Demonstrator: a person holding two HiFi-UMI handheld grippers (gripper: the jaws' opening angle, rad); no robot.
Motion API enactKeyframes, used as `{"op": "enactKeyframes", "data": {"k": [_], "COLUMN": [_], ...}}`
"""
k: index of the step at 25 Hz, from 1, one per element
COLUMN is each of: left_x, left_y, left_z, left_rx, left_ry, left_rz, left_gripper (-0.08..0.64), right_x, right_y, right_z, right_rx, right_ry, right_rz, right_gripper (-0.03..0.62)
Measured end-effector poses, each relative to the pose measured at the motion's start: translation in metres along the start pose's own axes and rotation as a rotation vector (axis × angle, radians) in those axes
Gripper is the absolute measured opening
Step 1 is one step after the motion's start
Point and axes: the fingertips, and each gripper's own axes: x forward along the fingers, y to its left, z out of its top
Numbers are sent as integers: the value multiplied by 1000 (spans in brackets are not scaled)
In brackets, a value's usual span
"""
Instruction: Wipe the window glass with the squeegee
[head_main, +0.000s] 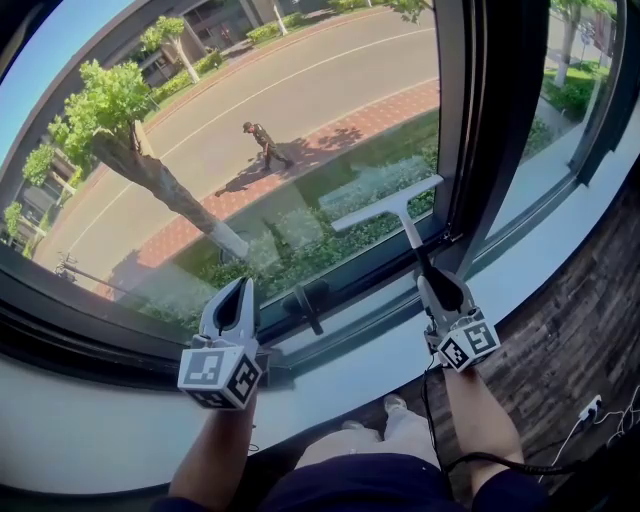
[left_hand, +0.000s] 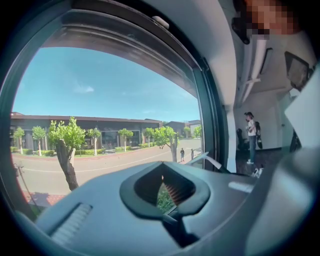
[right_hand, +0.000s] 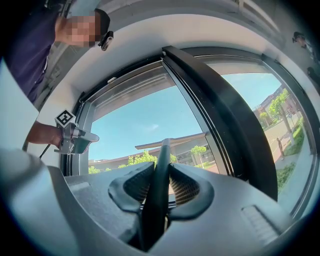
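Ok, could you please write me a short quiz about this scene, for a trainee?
1. True or false: the left tool holds the squeegee.
2. In the head view, the squeegee blade lies on which side of the dark window post? A) left B) right
3. Fill in: the right tool grips the squeegee by its ____.
Key: 1 false; 2 A; 3 handle.
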Motion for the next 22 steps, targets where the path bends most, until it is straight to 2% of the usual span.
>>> {"op": "enactKeyframes", "data": {"k": [4,8,16,22], "left_x": [1,2,1,-9], "left_y": [-6,-12,-20,-15], "left_z": [-16,-39,-56,-64], "left_rx": [0,-17,-25,-14], "left_ry": [-18,18,38,83], "left_rz": [4,-1,3,34], "left_gripper": [5,5,5,5], "right_x": [-5,-9,-16,-20], "right_y": [-3,-6,-12,-12], "right_z": [-11,-21,-43,-56], "right_rx": [-3,-11,2,11], "right_ry": [25,57,112,119], "right_rz": [-4,-3,-5,10], "right_gripper": [103,103,103,103]}}
